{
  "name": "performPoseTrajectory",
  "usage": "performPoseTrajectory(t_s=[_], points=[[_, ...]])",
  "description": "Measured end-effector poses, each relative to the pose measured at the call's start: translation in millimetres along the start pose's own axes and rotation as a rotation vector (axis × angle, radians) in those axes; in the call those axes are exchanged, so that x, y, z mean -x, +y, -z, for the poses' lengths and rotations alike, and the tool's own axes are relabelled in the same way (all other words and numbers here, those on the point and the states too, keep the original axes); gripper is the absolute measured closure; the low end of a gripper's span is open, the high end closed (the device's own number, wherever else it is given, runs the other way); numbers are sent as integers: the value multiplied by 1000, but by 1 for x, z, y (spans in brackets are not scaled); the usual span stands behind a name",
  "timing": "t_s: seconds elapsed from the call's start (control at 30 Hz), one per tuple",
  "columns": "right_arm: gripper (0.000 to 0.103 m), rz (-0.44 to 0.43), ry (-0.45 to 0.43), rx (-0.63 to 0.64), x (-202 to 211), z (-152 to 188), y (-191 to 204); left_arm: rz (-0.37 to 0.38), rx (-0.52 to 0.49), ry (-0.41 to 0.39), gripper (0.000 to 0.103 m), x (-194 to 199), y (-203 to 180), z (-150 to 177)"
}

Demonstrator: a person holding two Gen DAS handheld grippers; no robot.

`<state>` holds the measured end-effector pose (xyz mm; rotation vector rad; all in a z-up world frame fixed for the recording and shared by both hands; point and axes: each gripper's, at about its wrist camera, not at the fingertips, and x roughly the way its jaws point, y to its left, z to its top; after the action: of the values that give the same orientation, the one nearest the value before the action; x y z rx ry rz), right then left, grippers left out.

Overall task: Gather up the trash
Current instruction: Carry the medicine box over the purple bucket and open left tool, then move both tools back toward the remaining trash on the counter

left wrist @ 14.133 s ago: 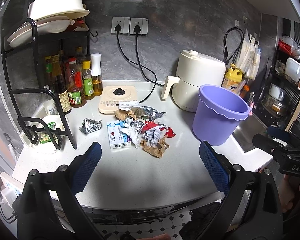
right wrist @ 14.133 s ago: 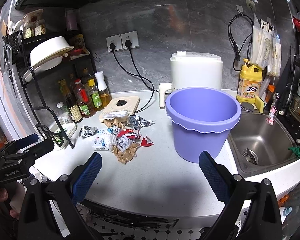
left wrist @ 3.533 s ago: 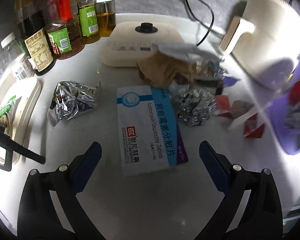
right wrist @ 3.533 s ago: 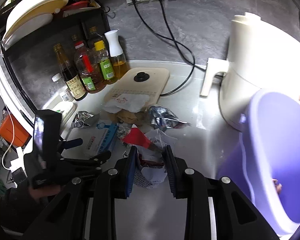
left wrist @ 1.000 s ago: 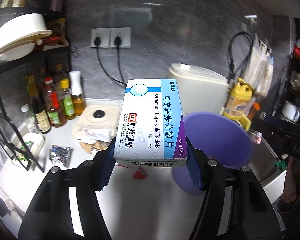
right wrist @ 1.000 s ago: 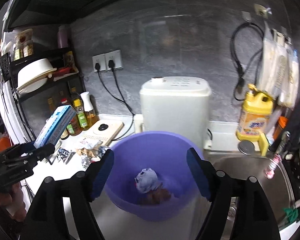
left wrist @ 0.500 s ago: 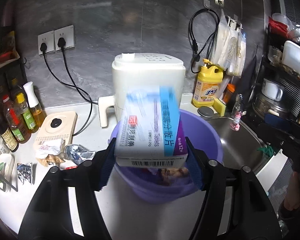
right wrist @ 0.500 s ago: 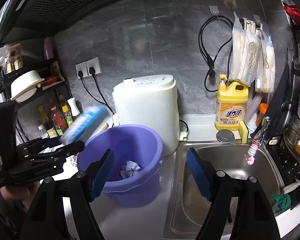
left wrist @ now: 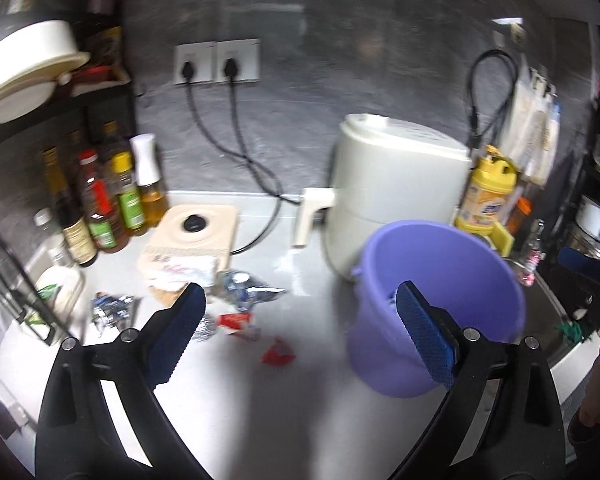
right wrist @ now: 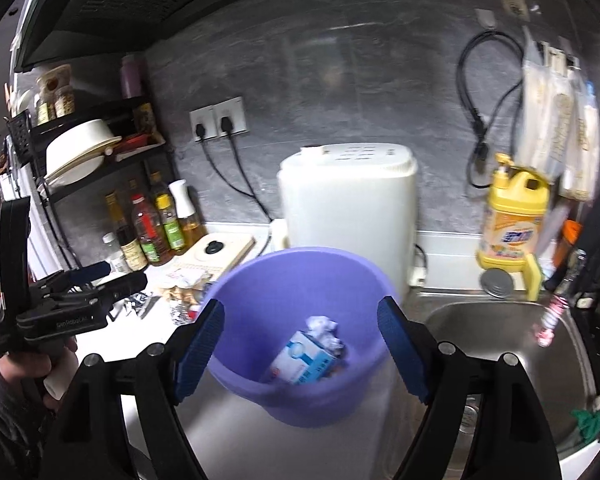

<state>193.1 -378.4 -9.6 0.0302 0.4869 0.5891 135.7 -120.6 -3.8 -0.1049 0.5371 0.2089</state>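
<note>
In the lower middle of the right wrist view, a blue-and-white box [right wrist: 304,362] lies tilted inside the purple bucket [right wrist: 235,316], beside a crumpled white wad [right wrist: 322,326]. Half a second ago the left gripper [left wrist: 300,326] held that box over the bucket; now its jaws are spread wide with nothing between them, so the box has been dropped in. The left view has swung back toward the remaining litter. The right gripper [right wrist: 300,350] hovers over the bucket, jaws also released and carrying nothing.

At left centre of the left wrist view, trash remains on the table [left wrist: 291,412]: a foil wrapper [left wrist: 245,290], a second foil wrapper [left wrist: 109,308] further left, a red scrap [left wrist: 277,356], and white and brown paper [left wrist: 181,274] against a cream appliance [left wrist: 195,230]. The job looks partly done, and several more pickups seem needed.
</note>
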Motion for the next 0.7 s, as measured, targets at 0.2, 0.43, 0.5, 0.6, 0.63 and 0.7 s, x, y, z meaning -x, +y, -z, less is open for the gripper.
performPoseTrajectory(t_s=[0.2,0.43,0.5,0.6,0.63,0.7], points=[[20,-62,1,28,-25,-10,35,-63,28,13,6,5,37,6],[20,-132,8,52,-48,-17,79,-136,59,21,6,9,87,5],[20,-148,7,62,-54,-19,92,-149,66,22,6,11,99,5],[20,-174,15,70,-65,-21,111,-167,72,24,6,12,116,5],[20,-183,19,74,-69,-21,117,-176,75,25,6,13,122,6],[21,-199,29,83,-77,-23,129,-185,77,25,6,13,132,6]])
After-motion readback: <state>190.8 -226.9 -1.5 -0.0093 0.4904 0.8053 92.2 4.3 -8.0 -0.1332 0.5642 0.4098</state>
